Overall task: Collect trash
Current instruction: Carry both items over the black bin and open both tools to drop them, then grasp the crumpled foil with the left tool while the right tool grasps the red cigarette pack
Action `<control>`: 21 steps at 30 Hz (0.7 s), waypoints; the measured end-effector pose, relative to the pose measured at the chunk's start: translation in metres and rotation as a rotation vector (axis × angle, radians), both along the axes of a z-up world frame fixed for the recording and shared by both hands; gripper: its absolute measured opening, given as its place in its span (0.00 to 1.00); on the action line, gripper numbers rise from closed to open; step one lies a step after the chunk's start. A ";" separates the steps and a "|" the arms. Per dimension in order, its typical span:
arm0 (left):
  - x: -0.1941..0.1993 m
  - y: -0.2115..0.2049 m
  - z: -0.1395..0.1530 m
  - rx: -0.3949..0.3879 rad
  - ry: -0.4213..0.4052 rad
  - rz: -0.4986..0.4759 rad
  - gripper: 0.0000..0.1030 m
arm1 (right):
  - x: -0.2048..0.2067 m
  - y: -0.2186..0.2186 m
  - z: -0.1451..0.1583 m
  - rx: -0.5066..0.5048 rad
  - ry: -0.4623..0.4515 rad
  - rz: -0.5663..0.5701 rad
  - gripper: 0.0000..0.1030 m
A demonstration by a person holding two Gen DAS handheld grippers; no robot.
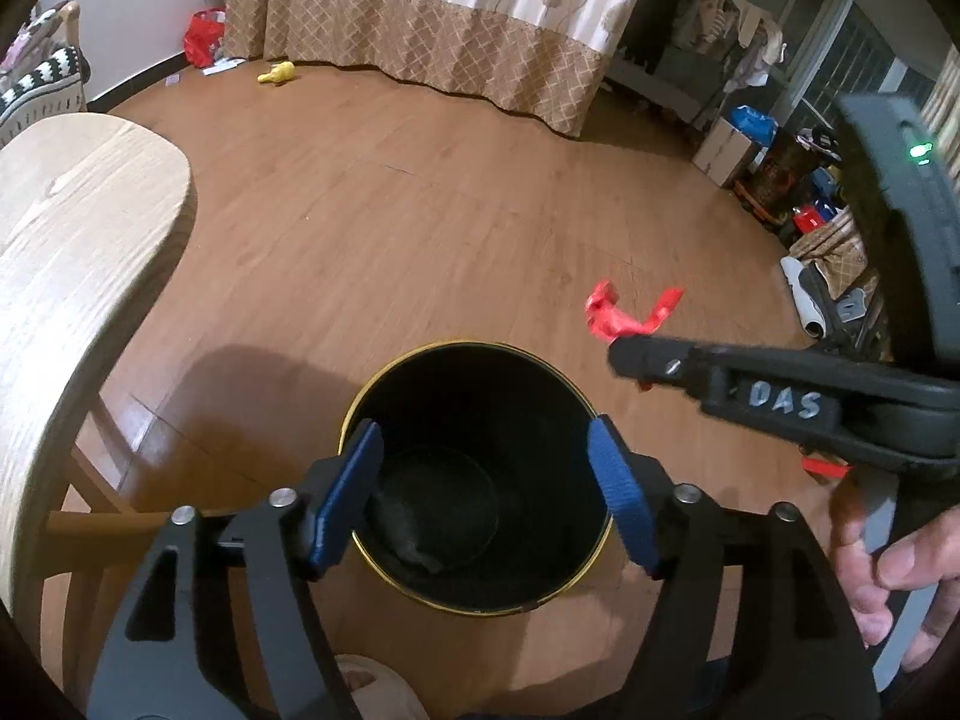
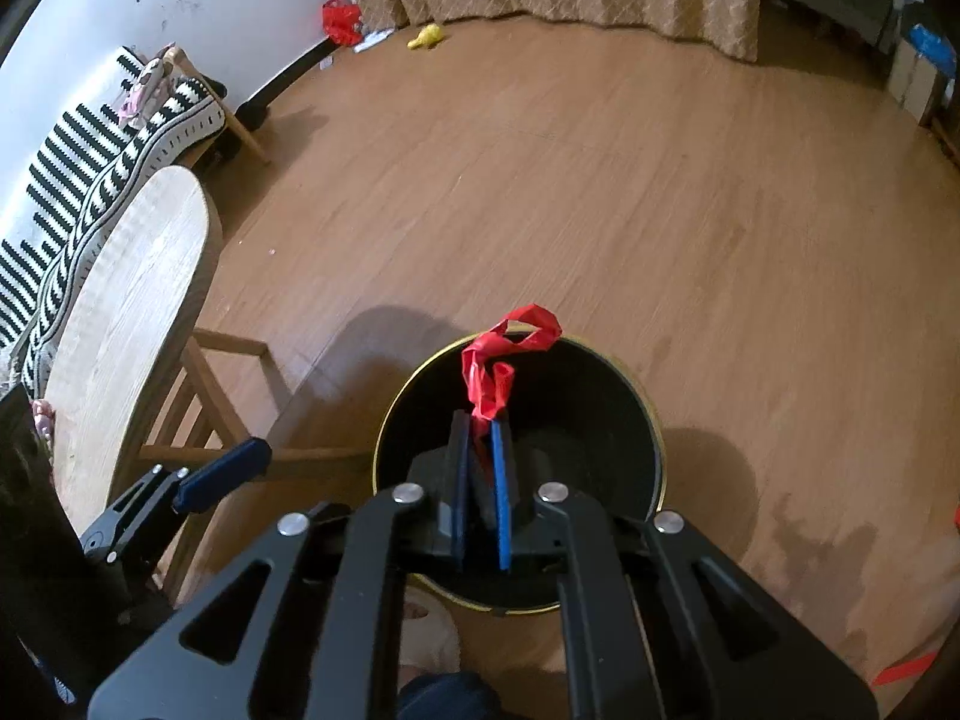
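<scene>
A crumpled red wrapper is pinched between the pressed-together jaws of the right gripper, held above the far rim of a black bin standing on the wooden floor. The left gripper hangs over the bin's mouth, jaws spread, nothing between them. A wooden table stands beside the bin.

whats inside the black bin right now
At the bottom of the black bin lies one crumpled grey piece. The near inner wall is hidden by the rim and jaws, so anything there cannot be seen.
</scene>
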State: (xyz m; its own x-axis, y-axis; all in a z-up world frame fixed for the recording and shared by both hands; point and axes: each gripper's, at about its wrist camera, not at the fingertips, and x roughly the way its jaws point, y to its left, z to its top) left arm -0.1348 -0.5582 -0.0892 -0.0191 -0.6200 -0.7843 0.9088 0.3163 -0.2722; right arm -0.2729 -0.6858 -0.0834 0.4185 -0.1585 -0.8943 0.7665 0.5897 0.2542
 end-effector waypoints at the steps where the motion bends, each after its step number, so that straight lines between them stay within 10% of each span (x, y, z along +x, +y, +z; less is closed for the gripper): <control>1: 0.001 0.002 0.001 -0.002 -0.005 -0.001 0.71 | 0.001 0.000 -0.002 0.016 0.003 0.005 0.07; 4: 0.002 0.009 0.005 -0.008 -0.011 0.004 0.80 | 0.005 -0.002 -0.005 0.032 0.018 0.004 0.17; 7: 0.007 0.018 0.011 -0.016 -0.016 0.019 0.85 | 0.004 -0.002 0.000 0.019 0.000 -0.012 0.79; 21: 0.085 0.168 0.096 -0.095 -0.106 0.324 0.91 | 0.089 0.072 0.052 -0.111 -0.120 0.128 0.79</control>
State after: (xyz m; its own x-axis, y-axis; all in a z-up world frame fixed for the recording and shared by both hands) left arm -0.0498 -0.3901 0.0073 0.2690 -0.6510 -0.7098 0.7905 0.5703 -0.2234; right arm -0.1835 -0.6139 -0.0314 0.5443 -0.1920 -0.8166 0.6513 0.7102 0.2672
